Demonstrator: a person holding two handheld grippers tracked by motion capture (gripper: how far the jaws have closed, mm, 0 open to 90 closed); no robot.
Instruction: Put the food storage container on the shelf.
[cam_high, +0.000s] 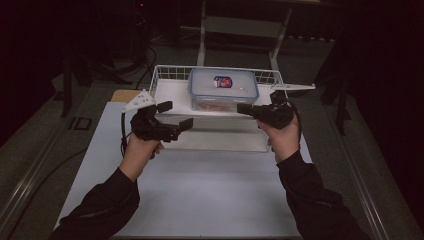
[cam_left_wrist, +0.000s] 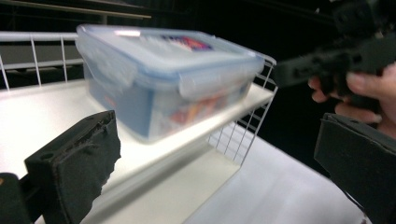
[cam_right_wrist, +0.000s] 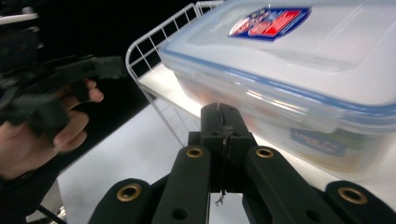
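Note:
A clear plastic box with a blue-rimmed lid and a red label (cam_high: 223, 89) (cam_left_wrist: 168, 74) (cam_right_wrist: 299, 70) sits on the upper level of a white wire shelf (cam_high: 172, 90) (cam_left_wrist: 51, 107). My left gripper (cam_high: 175, 116) (cam_left_wrist: 219, 168) hovers to the left of the box and in front of the shelf, with its jaws wide apart and nothing between them. My right gripper (cam_high: 243, 108) (cam_right_wrist: 223, 119) is at the box's front right corner with its jaws pressed together; in the right gripper view its tip is just short of the box's side.
The shelf stands on a white tabletop (cam_high: 200, 190) with open space in front. A wire rail (cam_high: 170, 72) runs round the shelf's back and sides. A dark floor and a metal stand (cam_high: 240, 30) lie beyond the table.

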